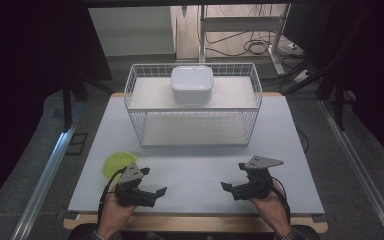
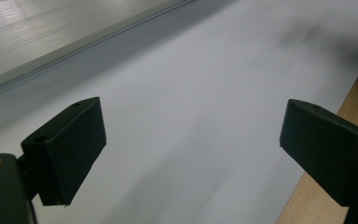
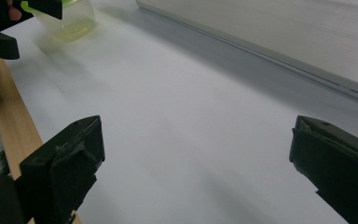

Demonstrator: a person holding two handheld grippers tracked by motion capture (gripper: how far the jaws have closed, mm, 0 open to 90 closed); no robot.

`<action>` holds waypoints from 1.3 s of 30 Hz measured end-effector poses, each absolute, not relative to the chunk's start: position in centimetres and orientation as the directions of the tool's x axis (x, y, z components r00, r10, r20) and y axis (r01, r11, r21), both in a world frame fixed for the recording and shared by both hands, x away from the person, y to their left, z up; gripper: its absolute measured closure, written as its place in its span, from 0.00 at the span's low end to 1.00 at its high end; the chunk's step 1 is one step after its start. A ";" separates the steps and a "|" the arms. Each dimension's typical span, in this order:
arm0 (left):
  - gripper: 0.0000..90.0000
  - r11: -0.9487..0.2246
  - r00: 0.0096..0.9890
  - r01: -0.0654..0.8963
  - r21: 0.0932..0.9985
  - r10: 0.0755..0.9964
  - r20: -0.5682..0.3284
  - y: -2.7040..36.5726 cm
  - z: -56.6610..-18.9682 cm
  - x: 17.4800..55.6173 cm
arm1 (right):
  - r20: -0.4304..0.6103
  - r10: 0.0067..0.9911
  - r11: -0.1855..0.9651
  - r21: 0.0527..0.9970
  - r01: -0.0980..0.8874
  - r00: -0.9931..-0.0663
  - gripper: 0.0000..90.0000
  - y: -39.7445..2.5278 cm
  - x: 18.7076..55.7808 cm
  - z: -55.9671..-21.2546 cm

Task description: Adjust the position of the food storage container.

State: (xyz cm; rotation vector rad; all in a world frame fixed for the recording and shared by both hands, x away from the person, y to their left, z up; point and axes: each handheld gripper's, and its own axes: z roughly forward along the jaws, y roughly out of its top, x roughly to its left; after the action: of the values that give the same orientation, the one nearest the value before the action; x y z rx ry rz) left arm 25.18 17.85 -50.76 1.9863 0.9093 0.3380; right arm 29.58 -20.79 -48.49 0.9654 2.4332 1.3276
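Two wide-open, empty tools, left tool [image 1: 152,191] and right tool [image 1: 231,188], over a white table [image 1: 195,165] (dim room).

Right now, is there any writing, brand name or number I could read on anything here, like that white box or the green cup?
None: no readable text in these pictures.
White container on the wire rack: plain top, no label showing.
Green cup: no print visible.
Left gripper and right gripper: no markings legible.
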 end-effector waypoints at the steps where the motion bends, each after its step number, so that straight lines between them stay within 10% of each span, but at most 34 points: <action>1: 0.07 -0.333 0.689 0.471 0.817 0.717 -0.105 18.0 -50.7 25.3 | 0.124 0.633 0.383 0.808 0.448 -0.764 0.04 -20.8 29.6 -48.5; 8: 0.19 -0.325 0.639 0.492 0.808 0.765 -0.082 19.0 -50.1 25.9 | 0.110 0.623 0.406 0.801 0.441 -0.774 0.05 -20.4 29.8 -48.9; 23: 1.00 -0.176 0.492 0.497 0.850 0.864 -0.109 26.4 -48.5 26.4 | 0.099 0.617 0.435 0.784 0.443 -0.781 0.06 -20.0 29.9 -49.4; 39: 1.00 -0.086 0.257 0.596 0.798 0.962 -0.088 32.9 -51.1 27.1 | 0.090 0.615 0.466 0.760 0.453 -0.784 0.08 -19.8 30.0 -49.8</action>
State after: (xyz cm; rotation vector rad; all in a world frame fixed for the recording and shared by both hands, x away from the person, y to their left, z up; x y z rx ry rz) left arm 27.08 32.86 -51.15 1.7789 1.4298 0.6165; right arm 30.02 -19.75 -49.84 0.9281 2.5161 1.2148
